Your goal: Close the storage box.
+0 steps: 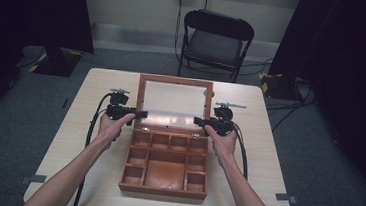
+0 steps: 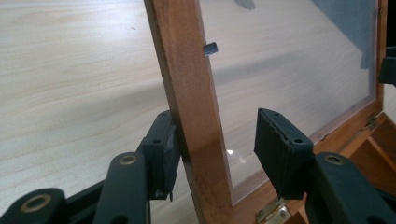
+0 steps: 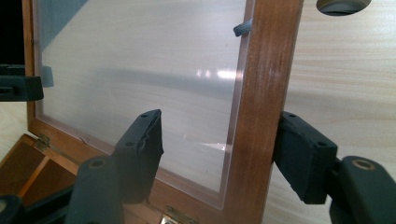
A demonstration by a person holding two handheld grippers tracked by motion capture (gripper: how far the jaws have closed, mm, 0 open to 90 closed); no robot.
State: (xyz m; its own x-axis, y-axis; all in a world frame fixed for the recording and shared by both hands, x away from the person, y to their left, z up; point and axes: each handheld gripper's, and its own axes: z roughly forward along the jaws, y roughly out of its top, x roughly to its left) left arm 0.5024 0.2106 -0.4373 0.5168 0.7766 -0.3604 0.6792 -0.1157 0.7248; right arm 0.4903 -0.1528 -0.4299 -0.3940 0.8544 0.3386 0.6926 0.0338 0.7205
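Right now I have the wooden box near the front edge of the table, its glazed lid standing open toward the far edge. My left gripper straddles the lid's left frame rail: one pad touches the wood, the other stands clear of the pane, so nothing is clamped. My right gripper brackets the right rail the same way, outer pad against the wood, inner pad off it. With such loose contact the lid could slip free and slam onto the compartments, or a pad could press and scratch the clear panel. Frame wood is smooth, reddish, varnished; brass hinges at the base; jaw pads black, ribbed rubber
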